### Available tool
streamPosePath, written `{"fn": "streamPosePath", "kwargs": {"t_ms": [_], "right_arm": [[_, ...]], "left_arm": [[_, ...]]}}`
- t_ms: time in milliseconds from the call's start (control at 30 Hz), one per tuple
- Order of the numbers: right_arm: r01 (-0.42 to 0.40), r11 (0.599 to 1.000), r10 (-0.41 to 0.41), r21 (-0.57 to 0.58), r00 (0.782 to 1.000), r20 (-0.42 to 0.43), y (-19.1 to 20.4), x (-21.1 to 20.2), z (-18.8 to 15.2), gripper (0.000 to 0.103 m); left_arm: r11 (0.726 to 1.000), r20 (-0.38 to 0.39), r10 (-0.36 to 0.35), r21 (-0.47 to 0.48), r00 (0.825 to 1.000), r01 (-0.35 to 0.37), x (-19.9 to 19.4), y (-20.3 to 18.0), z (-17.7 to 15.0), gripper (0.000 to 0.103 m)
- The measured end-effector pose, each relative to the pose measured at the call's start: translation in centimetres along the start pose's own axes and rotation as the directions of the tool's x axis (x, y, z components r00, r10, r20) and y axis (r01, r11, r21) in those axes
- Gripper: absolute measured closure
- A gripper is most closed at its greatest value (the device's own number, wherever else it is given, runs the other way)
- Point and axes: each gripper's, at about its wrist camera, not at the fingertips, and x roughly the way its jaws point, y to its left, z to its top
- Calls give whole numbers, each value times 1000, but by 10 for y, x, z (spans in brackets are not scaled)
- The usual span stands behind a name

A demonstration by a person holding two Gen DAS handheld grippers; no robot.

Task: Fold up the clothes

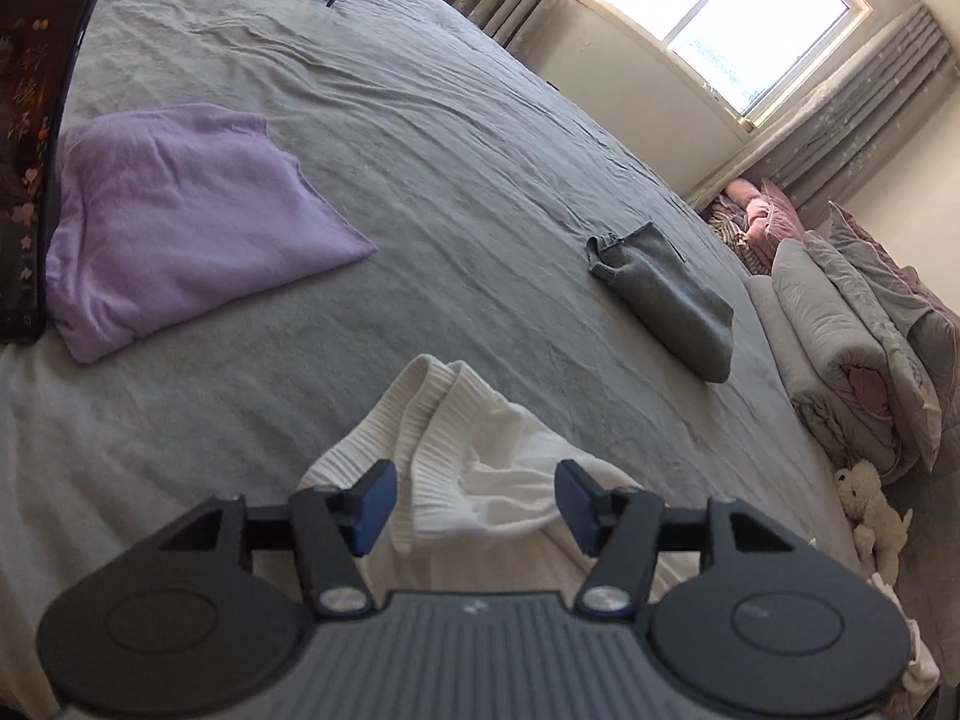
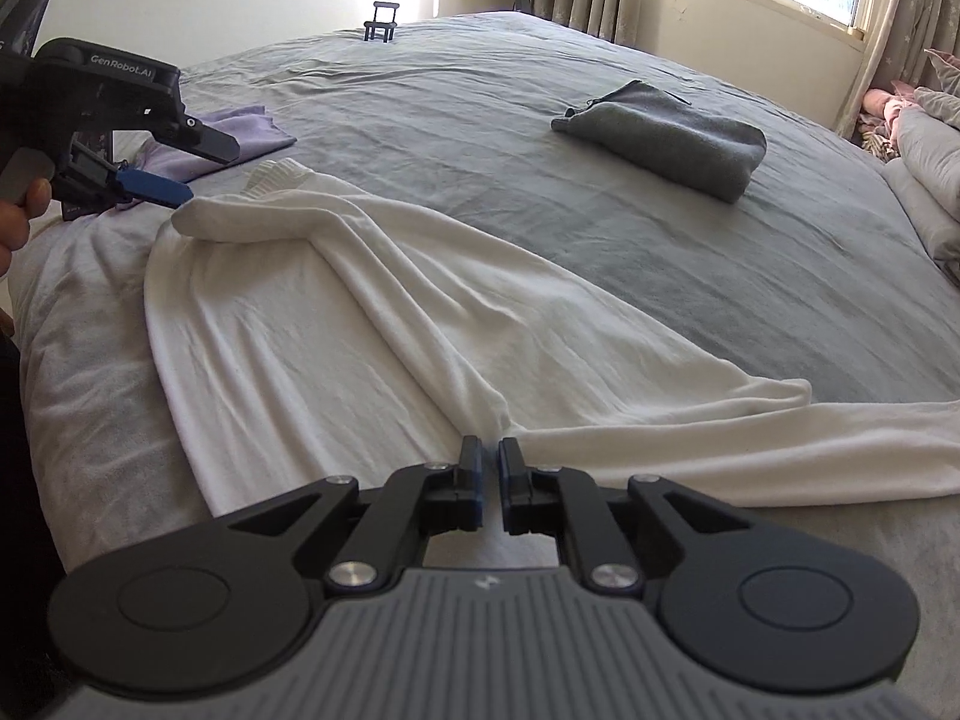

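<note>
A white long-sleeved garment [image 2: 336,312] lies spread on the grey bed sheet [image 2: 540,228], with one sleeve running to the right. My left gripper [image 1: 477,480] is open over its bunched ribbed cuffs [image 1: 444,414], pads clear of the cloth. In the right wrist view the left gripper [image 2: 198,171] hovers at the garment's far left end. My right gripper [image 2: 489,468] sits at the near edge where sleeve meets body. Its pads stand a narrow gap apart with nothing between them. A folded purple garment [image 1: 180,216] and a folded grey garment [image 1: 666,300] lie further back.
A dark phone screen [image 1: 36,120] stands at the left edge, and a small black stand [image 2: 382,21] sits at the far end of the bed. Rolled bedding [image 1: 852,348] and a plush toy [image 1: 870,510] lie to the right. A person's hand [image 2: 18,210] holds the left gripper.
</note>
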Motion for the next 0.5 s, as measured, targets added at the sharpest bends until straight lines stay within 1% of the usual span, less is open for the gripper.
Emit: {"fn": "streamPosePath", "kwargs": {"t_ms": [67, 133, 200, 233, 400, 467, 500], "right_arm": [[3, 1000, -3, -1, 1000, 11, 0, -1, -1, 92], [8, 1000, -8, -4, 1000, 22, -1, -3, -1, 91], [9, 1000, -8, -3, 999, 35, -3, -6, 0, 91], [6, 1000, -6, -1, 999, 43, -4, -7, 0, 90], [-1, 1000, 0, 8, 999, 40, -7, -7, 1, 86], [1, 1000, -1, 6, 999, 38, -5, -6, 0, 83], [2, 1000, -2, 4, 999, 36, -5, -6, -1, 76]], "left_arm": [[997, -12, -30, -73, 999, 29, -1, 3, -3, 34], [988, -10, -27, -150, 1000, 25, -5, 5, -9, 32], [977, -8, -20, -212, 1000, 18, -9, 8, -14, 32], [974, -11, -17, -228, 1000, 15, -11, 7, -18, 32], [953, -19, -67, -296, 998, 58, -13, 7, -31, 32], [953, -16, -63, -297, 998, 55, -7, 2, -31, 32], [953, -13, -53, -299, 998, 47, -3, 1, -31, 32]]}}
